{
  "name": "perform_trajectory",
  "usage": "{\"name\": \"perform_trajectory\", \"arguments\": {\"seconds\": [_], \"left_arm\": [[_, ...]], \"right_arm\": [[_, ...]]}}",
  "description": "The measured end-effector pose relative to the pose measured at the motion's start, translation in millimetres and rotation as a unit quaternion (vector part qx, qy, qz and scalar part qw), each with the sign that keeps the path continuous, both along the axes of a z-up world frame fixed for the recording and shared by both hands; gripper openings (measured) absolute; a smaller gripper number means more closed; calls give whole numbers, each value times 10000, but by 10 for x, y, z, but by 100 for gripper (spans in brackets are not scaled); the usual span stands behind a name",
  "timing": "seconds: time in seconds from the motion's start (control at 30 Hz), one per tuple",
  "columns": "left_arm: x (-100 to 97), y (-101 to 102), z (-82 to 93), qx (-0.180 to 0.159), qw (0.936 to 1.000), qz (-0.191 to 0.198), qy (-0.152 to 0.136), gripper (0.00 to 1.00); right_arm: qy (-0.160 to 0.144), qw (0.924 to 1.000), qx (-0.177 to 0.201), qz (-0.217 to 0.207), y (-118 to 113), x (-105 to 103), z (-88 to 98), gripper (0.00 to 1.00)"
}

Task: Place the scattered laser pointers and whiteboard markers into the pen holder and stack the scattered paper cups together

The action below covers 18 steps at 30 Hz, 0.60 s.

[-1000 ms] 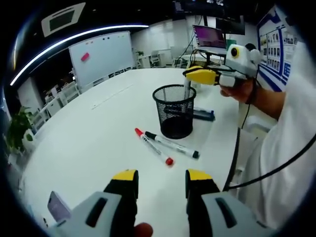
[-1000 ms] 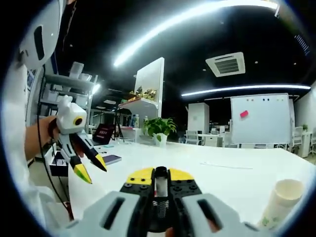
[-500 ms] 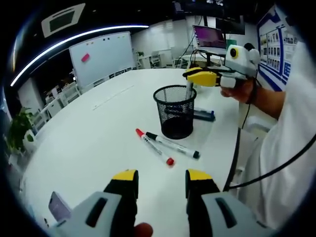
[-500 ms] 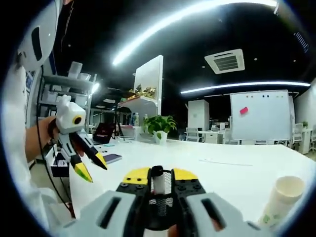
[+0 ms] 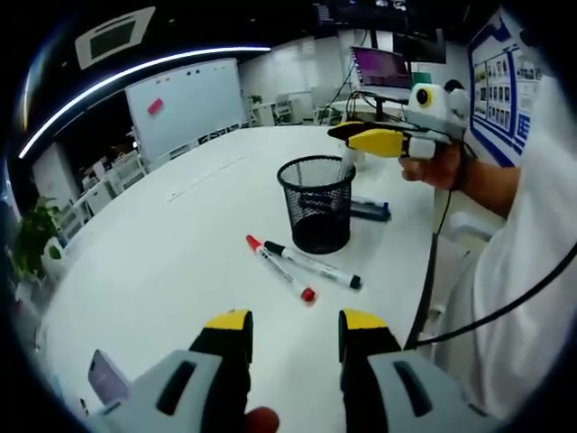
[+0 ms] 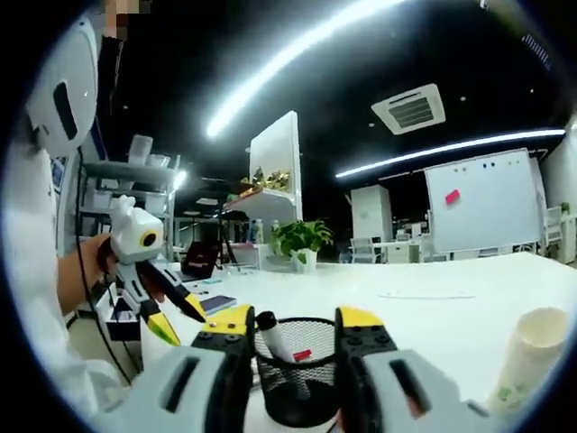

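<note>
In the right gripper view, the right gripper (image 6: 290, 327) has its jaws spread, with the black mesh pen holder (image 6: 297, 379) framed between them. A white marker (image 6: 273, 336) leans inside the holder; its lower part is screened by the mesh, and a small red item beside it cannot be identified. The holder's base is cut off at the bottom of the view. A stack of paper cups (image 6: 532, 357) is partly cut off at the right edge.

In the left gripper view, the left gripper (image 5: 295, 321) is empty, jaws spread, above the near part of the white tabletop (image 5: 171, 244). A red-capped marker (image 5: 279, 268) and a black-capped marker (image 5: 312, 263) lie side by side just in front of the holder, towards the right edge of the tabletop. A dark object (image 5: 370, 209) behind the holder is partly hidden and cannot be made out.

The room is an office with a whiteboard (image 5: 185, 104), a potted plant (image 6: 303, 242), ceiling strip lights and a monitor (image 5: 382, 68).
</note>
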State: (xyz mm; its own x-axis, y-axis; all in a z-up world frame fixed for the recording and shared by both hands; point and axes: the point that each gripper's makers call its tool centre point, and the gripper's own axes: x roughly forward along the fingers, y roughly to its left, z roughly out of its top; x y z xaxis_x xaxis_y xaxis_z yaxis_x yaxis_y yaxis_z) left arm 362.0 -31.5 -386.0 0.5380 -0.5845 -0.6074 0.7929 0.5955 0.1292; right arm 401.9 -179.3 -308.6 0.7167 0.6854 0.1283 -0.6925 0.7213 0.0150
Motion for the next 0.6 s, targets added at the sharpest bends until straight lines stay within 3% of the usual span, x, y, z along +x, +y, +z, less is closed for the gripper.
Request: {"name": "perform_trajectory", "arguments": {"seconds": [0.3,0.6], "left_arm": [[11,-5,13,-4,10000,-60,-40,39],[7,-4,21,-4,10000,-75,-47,39]], "right_arm": [[-283,9995,148,76,-14,-55,157,49],[-223,9997,130,11,-124,-50,132,51]]}}
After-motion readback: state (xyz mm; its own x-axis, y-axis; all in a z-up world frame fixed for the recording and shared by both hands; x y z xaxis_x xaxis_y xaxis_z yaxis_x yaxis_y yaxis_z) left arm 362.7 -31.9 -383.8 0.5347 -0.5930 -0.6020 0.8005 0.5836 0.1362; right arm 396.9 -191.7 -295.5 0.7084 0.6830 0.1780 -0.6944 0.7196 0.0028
